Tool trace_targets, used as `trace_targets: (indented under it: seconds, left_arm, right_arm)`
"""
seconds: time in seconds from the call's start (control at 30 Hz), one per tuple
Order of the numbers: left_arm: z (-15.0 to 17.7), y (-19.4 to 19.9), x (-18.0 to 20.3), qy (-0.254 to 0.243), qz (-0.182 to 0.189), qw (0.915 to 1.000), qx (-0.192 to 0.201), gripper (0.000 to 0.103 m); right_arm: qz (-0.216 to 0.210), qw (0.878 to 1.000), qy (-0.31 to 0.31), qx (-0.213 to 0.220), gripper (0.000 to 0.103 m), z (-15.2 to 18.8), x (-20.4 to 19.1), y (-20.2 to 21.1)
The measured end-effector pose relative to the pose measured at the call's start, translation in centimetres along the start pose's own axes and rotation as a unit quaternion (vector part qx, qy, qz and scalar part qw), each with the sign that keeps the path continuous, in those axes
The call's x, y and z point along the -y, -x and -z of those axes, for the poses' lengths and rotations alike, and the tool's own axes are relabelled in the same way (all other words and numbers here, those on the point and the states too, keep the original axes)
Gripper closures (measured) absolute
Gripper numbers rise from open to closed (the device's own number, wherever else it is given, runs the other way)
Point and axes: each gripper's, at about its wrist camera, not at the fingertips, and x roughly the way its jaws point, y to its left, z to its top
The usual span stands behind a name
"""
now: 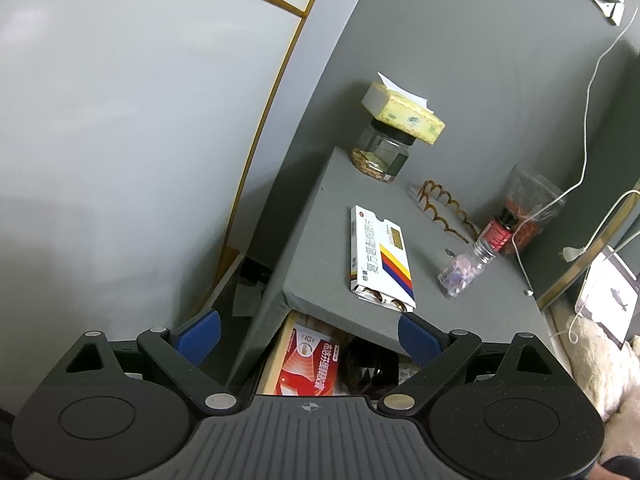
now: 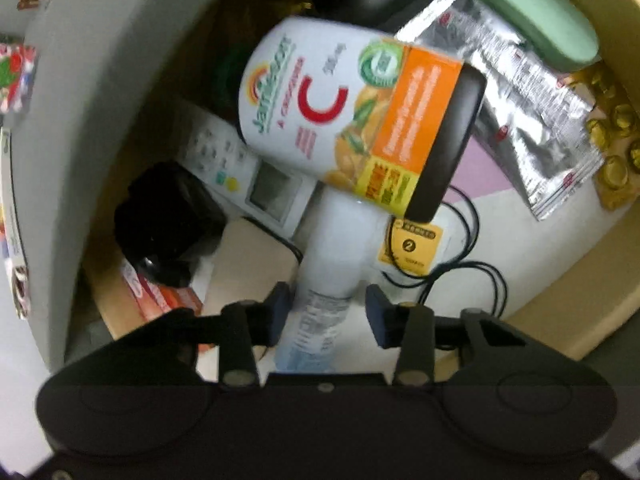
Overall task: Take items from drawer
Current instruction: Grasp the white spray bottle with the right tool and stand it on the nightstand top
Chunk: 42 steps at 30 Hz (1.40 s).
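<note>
Left tool (image 1: 308, 334): tilted downward over the front edge of the grey desk (image 1: 320, 248), jaws spread wide, nothing between them. Below it, the open drawer (image 1: 276, 356) shows a red medicine box (image 1: 308, 364) beside a dark object that cannot be identified. On the desk, left to right: a glass jar (image 1: 382, 154) carrying a yellow tissue pack (image 1: 404, 114); a white medicine box (image 1: 378, 256) lying flat, its near end at the desk's front edge; a brown hair clip (image 1: 444, 208); a clear pill bottle (image 1: 466, 268) lying tilted; a red-labelled bottle (image 1: 500, 232) upright before a plastic bag. Right tool (image 2: 326, 310): pointed steeply down into the drawer (image 2: 600, 300), jaws partly parted around the lower end of a white bottle (image 2: 330, 260); whether the pads press it cannot be told through the blur. Drawer contents, left to right: a black object (image 2: 168, 220), a remote control (image 2: 240, 168), a vitamin C bottle (image 2: 360, 112) lying across the white bottle, a silver foil sachet (image 2: 520, 120), a green case (image 2: 532, 16), gold capsule blisters (image 2: 616, 140).
</note>
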Motion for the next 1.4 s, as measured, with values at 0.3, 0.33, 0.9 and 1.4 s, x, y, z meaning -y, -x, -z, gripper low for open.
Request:
trace_targets:
  seconds: [0.3,0.33,0.9,1.4]
  left_arm:
    - [0.0,0.2,-0.1,0.0,-0.002,1.0,0.004,0.01]
    - [0.0,0.2,0.1,-0.002,0.0,1.0,0.005,0.01]
    - [0.5,0.5,1.2,-0.025,0.007,0.9997,-0.002,0.01]
    - [1.5,-0.5,2.7,-0.069,-0.003,0.9975,-0.014,0.01]
  right_arm:
    - [-0.039,0.992,0.119,0.023,0.07,1.4,-0.2,2.9]
    - [-0.047,0.99,0.128,0.028,0.07,1.8,-0.1,3.5]
    - [-0.054,0.828,0.406,0.383,0.071,4.7,-6.3,19.5]
    - [-0.034,0.823,0.404,0.399,0.07,-2.9,-10.4,16.3]
